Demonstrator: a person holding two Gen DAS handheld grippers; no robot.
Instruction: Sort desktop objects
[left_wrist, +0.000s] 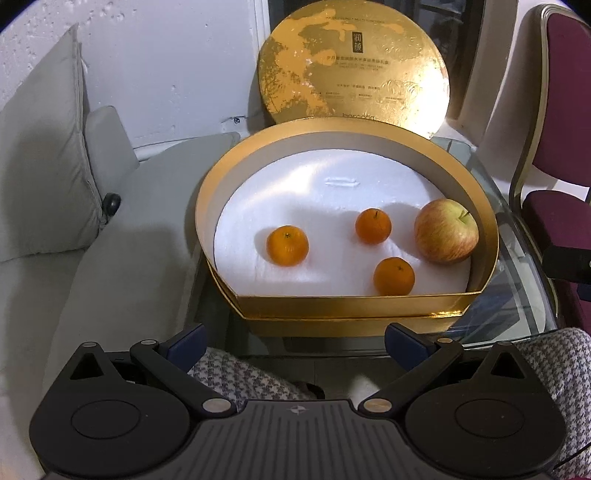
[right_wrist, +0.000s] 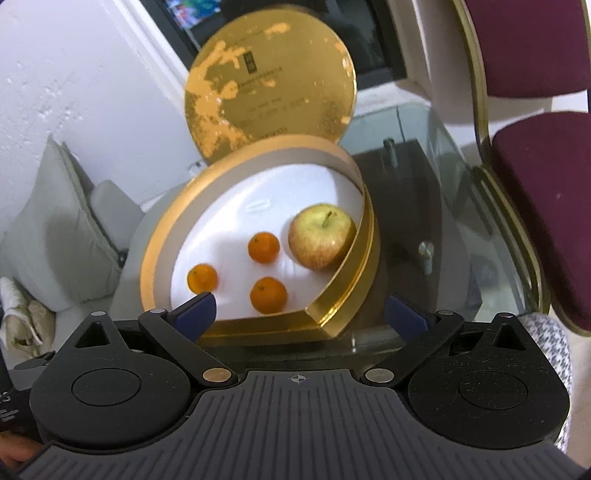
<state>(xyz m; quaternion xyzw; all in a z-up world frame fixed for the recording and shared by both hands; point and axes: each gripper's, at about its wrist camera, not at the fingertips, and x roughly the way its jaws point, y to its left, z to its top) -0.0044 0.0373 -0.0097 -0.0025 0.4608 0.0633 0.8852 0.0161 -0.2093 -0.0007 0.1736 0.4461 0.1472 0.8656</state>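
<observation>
Left gripper (left_wrist: 293, 341) spread, empty, short of gold box (left_wrist: 332, 306). Inside on white liner: three oranges (left_wrist: 287, 245), then apple (left_wrist: 446, 230) against right wall. Right gripper (right_wrist: 299, 314) spread, empty. Seemingly all sorted; next probably fetching propped lid (left_wrist: 352, 62).

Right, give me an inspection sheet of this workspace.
Surface: glass table, box near its left edge.
Job's things: gold box holds three oranges and an apple against the right wall; lid stands upright behind.
Clutter: nothing seen.
Grippers: left hand-held gripper and right hand-held gripper open, empty, short of the box.
Cables: nothing seen.
Surroundings: grey cushion, maroon chair.
</observation>
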